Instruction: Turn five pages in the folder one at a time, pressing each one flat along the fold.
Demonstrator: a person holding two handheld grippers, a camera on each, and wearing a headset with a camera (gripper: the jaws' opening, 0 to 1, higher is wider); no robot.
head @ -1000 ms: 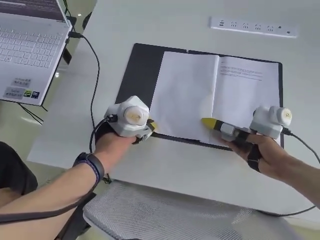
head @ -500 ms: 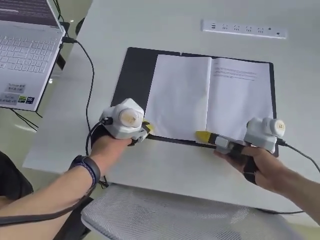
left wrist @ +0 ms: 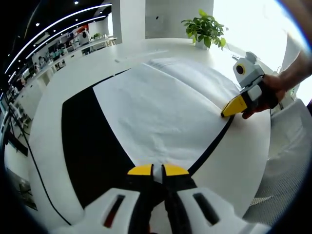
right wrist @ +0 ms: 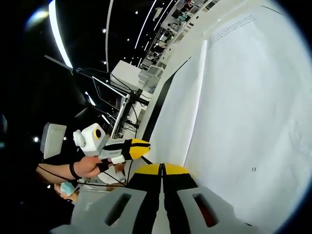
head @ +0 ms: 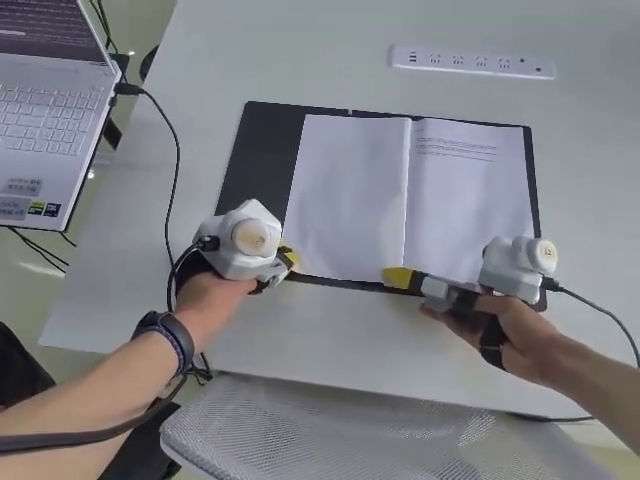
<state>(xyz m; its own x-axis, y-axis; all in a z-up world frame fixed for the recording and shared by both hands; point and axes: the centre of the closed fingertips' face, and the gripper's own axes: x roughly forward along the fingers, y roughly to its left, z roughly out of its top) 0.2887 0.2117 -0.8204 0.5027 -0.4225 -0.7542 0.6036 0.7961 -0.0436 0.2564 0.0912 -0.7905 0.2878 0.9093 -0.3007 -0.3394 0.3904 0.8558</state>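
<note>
At centre of white table (head: 300, 50), open black folder (head: 262, 160) lies flat, white pages up. Yellow-tipped left gripper (head: 288, 258) sits at its 7 o'clock edge, right gripper (head: 397, 277) at the fold's 6 o'clock end; both have jaws closed together, holding nothing.

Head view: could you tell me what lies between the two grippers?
In the head view, the left page's lower edge and the black folder's rim fill the stretch between left gripper and right gripper.
</note>
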